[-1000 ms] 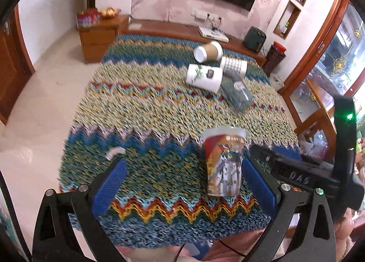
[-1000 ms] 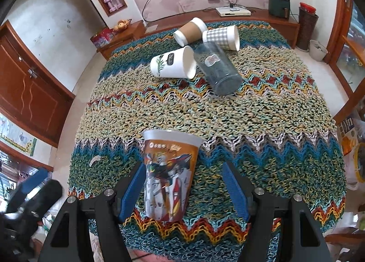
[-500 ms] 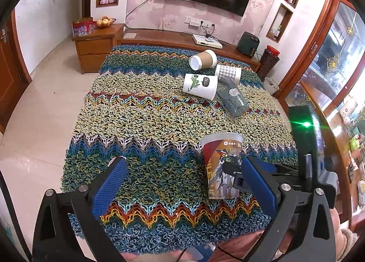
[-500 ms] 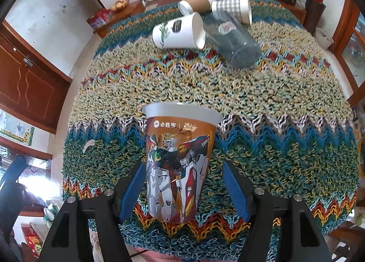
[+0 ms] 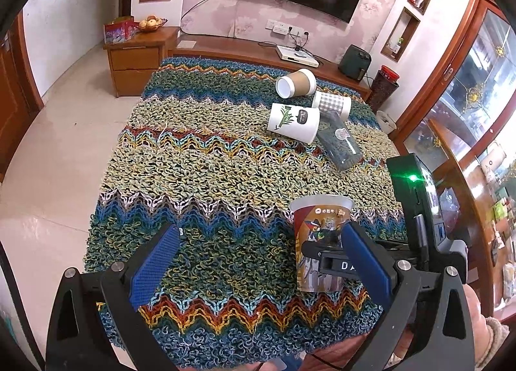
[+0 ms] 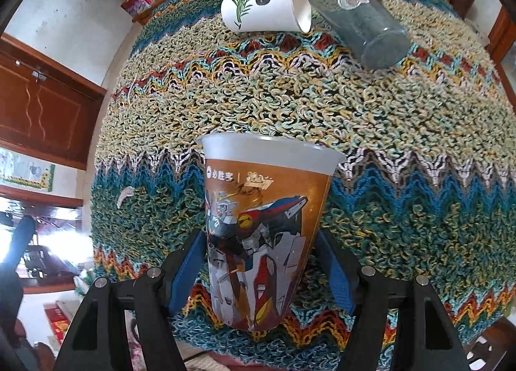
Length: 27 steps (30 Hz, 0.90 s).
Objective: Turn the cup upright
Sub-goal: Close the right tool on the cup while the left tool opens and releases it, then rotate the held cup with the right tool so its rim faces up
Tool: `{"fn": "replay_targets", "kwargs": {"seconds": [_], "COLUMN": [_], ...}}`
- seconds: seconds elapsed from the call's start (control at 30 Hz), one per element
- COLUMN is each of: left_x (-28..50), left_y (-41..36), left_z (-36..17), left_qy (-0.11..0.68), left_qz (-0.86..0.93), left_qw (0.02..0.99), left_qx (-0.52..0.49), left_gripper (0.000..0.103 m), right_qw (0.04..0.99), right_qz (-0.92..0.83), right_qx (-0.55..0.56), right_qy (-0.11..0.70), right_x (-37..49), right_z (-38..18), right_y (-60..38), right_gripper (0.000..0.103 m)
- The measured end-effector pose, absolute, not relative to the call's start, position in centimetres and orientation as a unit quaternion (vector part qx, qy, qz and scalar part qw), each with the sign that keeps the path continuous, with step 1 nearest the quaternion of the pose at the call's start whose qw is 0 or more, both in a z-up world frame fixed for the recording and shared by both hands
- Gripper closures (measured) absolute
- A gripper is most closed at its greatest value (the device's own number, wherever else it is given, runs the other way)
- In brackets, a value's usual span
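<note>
An orange plastic cup with a robot print stands upright, mouth up, near the front edge of the knitted zigzag blanket. My right gripper has its blue pads on both sides of the cup's lower half, closed on it. In the left wrist view the same cup stands at the right with the right gripper's black body around it. My left gripper is wide open and empty, just left of the cup.
Several cups lie on their sides at the far end: a white leaf-print cup, a clear bluish tumbler, a brown paper cup, a checked cup. A wooden TV bench runs behind; tiled floor lies left.
The right gripper has closed in on the upright printed cup and moved nearer to it. The left gripper has pulled back and up a little, staying open.
</note>
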<state>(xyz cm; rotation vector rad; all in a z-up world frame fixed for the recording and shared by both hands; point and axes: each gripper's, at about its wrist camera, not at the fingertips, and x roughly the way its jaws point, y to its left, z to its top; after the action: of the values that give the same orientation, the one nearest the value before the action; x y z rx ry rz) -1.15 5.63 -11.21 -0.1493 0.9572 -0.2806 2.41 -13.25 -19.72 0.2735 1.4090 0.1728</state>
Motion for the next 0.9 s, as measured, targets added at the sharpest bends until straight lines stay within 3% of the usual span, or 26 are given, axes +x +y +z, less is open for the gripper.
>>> {"fn": "replay_targets", "kwargs": {"seconds": [0.3, 0.43, 0.9], "left_x": [-0.7, -0.6, -0.9], "left_y": [5.9, 6.0, 4.0], "left_z": [-11.9, -11.9, -12.1], "left_qy": [0.467, 0.468, 0.465], "left_qz": [-0.135, -0.133, -0.142], "left_qw": [0.871, 0.871, 0.872], "left_qx": [-0.074, -0.073, -0.060], "left_gripper": [0.003, 0.003, 0.003], "right_qw": [0.700, 0.721, 0.901], "right_qz": [0.107, 0.121, 0.059], "right_qx": [0.181, 0.174, 0.019], "right_qy": [0.683, 0.660, 0.429], "right_x": [3.5, 3.0, 0.2], "right_z": [-22.5, -21.6, -17.4], "right_y": [-13.7, -13.5, -14.4], "right_gripper": [0.035, 0.035, 0.036]}}
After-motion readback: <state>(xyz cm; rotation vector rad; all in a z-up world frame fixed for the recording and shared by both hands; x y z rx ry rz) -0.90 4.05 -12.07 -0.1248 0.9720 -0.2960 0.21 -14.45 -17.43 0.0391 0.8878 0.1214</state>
